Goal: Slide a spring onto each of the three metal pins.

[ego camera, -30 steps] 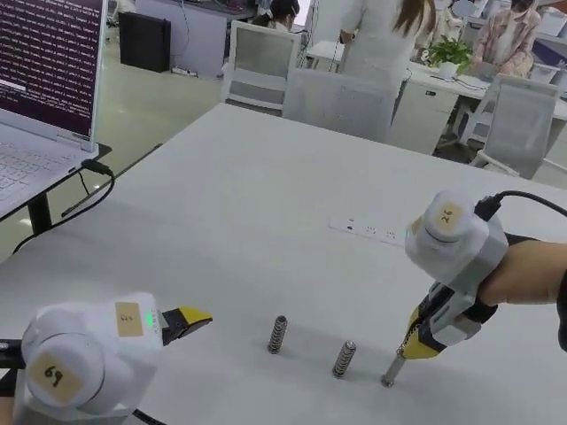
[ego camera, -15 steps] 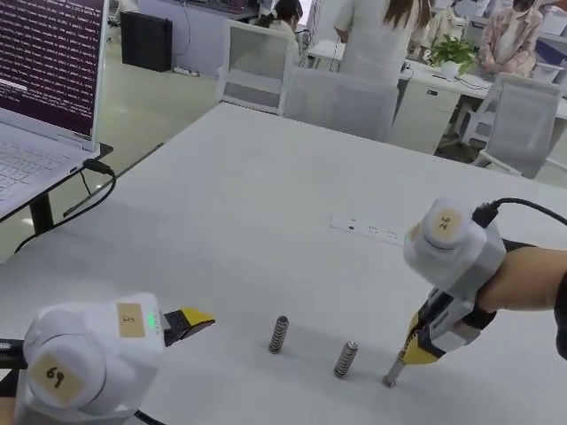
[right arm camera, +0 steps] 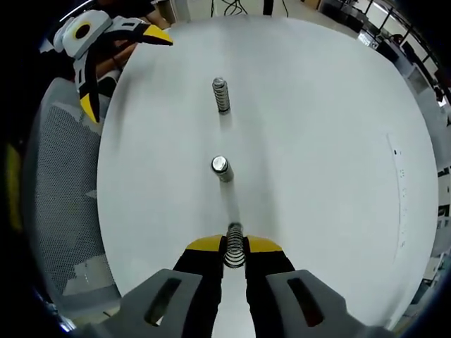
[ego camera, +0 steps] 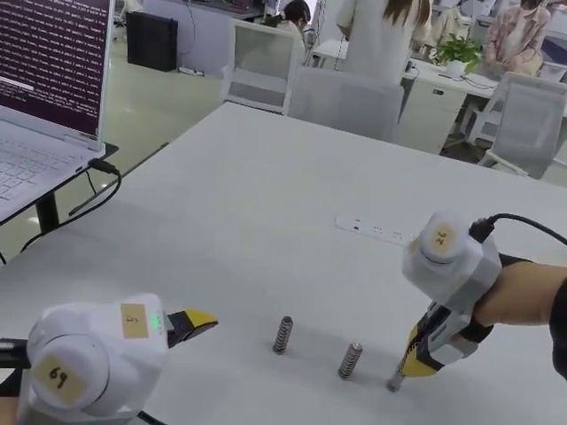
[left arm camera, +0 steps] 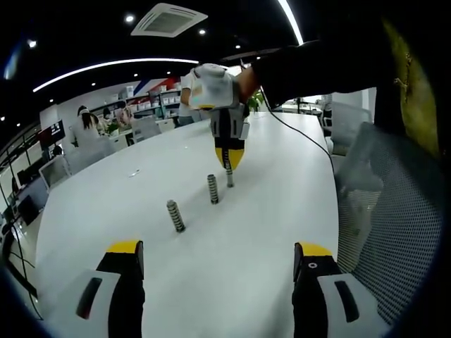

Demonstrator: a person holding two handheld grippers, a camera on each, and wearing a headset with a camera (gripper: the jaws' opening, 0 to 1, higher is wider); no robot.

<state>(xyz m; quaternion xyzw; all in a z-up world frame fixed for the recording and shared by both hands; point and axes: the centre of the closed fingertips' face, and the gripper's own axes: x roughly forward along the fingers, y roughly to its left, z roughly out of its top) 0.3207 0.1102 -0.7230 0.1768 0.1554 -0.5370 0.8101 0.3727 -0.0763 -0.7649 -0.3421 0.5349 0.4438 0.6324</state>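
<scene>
At near right of bench [ego camera: 266, 221]: right claw [ego camera: 403, 372] clamped on third spring [right arm camera: 234, 253], pointing down. Spring axis near upright, lower end at bench surface directly under claw tips; pin inside coil or not, cannot tell. Left of claw, middle spring [ego camera: 351, 359] and left spring [ego camera: 283, 335] upright in row. Far left, left claw [ego camera: 197, 320] spread wide, empty. Right claw nearer; likely push straight down.

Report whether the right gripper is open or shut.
Shut. In the right gripper view the right gripper has both jaws pressed against the sides of a spring held between them.
</scene>
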